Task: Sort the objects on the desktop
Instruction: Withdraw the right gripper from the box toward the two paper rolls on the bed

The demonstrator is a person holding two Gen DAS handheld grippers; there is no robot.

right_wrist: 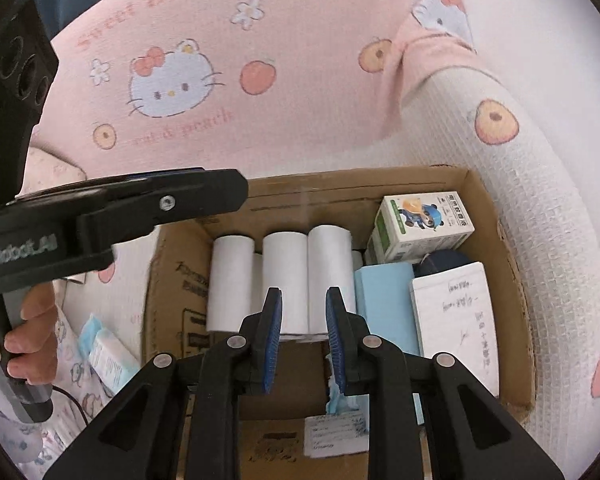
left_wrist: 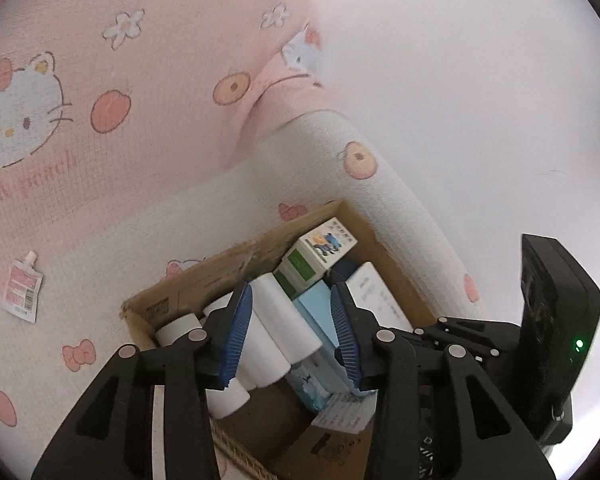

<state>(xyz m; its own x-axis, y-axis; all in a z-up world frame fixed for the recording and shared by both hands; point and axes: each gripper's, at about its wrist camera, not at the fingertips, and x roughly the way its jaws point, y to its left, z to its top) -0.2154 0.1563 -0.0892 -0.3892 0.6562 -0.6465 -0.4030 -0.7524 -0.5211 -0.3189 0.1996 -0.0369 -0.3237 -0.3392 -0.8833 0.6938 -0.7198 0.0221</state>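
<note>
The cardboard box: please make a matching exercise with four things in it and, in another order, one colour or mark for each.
Things:
1. paper rolls
2. small carton
3. flat box
4. notepad

Descriptions:
A. light blue, plain
B. white with handwriting
C. plain white cylinders
D. cartoon panda picture, green side

All lie in the cardboard box.

Pairs: 1-C, 2-D, 3-A, 4-B

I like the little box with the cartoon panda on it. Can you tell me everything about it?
The little box looks like thin printed card, white with green sides. A cartoon panda in blue clothes and some small writing are on its top face. It is closed and lies tilted in the far right corner of the cardboard box, resting on other things, next to the white rolls.
</note>
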